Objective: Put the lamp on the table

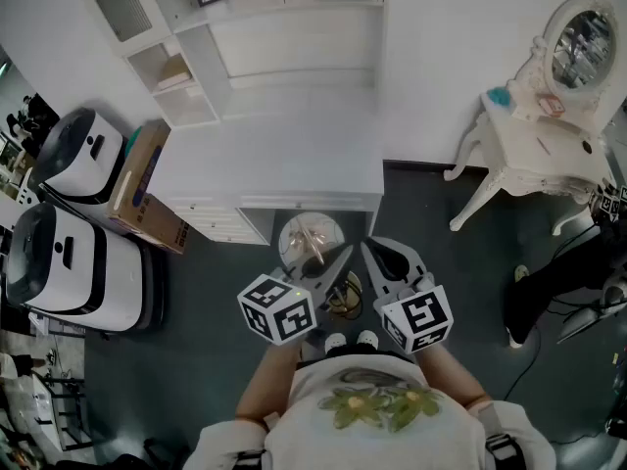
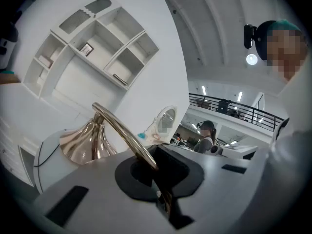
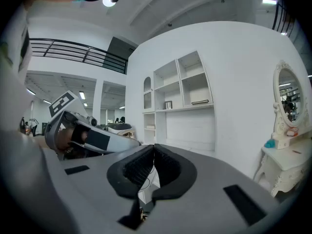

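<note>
The lamp [image 1: 310, 242] has a round pale disc, a flared gold part [image 2: 83, 143] and a curved gold rod [image 2: 122, 130]. It hangs low in front of the white table [image 1: 274, 169], over the dark floor. My left gripper [image 1: 343, 257] is shut on the gold rod, which runs down between its pads [image 2: 153, 167]. My right gripper [image 1: 370, 251] is just right of the lamp with its tips close to the left gripper's. Its jaws [image 3: 153, 152] are shut. A thin dark cord shows below the pads, and no thing is seen clamped.
White wall shelves [image 1: 196, 27] rise behind the table. A white dressing table with an oval mirror [image 1: 549, 145] stands at the right. Two white machines [image 1: 69, 253] and a cardboard box [image 1: 137, 189] sit at the left. The person's shoes [image 1: 351, 341] are below the grippers.
</note>
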`<action>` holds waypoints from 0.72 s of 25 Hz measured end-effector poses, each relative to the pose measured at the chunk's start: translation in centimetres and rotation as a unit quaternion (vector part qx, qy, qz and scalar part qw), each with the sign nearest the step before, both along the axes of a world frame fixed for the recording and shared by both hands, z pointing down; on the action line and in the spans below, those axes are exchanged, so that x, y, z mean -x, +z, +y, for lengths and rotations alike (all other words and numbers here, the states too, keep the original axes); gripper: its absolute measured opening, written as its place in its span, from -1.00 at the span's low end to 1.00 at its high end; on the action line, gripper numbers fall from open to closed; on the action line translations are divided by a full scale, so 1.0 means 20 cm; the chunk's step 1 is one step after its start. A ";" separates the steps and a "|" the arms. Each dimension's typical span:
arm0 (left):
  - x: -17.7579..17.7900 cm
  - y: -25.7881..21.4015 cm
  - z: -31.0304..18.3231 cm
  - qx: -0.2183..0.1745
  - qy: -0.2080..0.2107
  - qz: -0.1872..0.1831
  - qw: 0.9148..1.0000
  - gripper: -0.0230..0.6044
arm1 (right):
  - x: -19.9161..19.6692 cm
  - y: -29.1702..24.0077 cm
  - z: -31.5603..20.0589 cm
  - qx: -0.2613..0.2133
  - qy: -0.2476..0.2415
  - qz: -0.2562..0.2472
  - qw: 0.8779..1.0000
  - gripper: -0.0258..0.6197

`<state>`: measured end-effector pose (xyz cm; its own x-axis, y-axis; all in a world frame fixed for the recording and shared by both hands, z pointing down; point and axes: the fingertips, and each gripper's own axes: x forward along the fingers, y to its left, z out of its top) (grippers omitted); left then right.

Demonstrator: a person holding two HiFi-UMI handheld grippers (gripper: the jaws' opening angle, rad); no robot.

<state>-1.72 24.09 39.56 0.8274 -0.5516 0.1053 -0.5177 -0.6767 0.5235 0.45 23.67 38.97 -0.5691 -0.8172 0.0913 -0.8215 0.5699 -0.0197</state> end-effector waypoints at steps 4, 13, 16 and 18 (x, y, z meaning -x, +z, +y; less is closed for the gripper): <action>-0.05 0.00 0.01 0.001 0.004 0.001 1.000 -0.84 | -0.03 0.01 0.00 0.001 -0.005 0.000 1.000 -0.83; -0.09 0.02 -0.01 0.004 -0.008 -0.007 1.000 -0.84 | -0.09 0.03 -0.02 0.002 -0.019 -0.022 1.000 -0.82; -0.11 0.01 -0.02 0.000 -0.015 -0.006 1.000 -0.84 | -0.11 0.03 -0.02 0.002 -0.030 -0.028 0.999 -0.82; -0.12 0.01 -0.03 -0.004 -0.019 -0.003 1.000 -0.84 | -0.13 0.03 -0.03 0.001 -0.035 -0.036 0.999 -0.82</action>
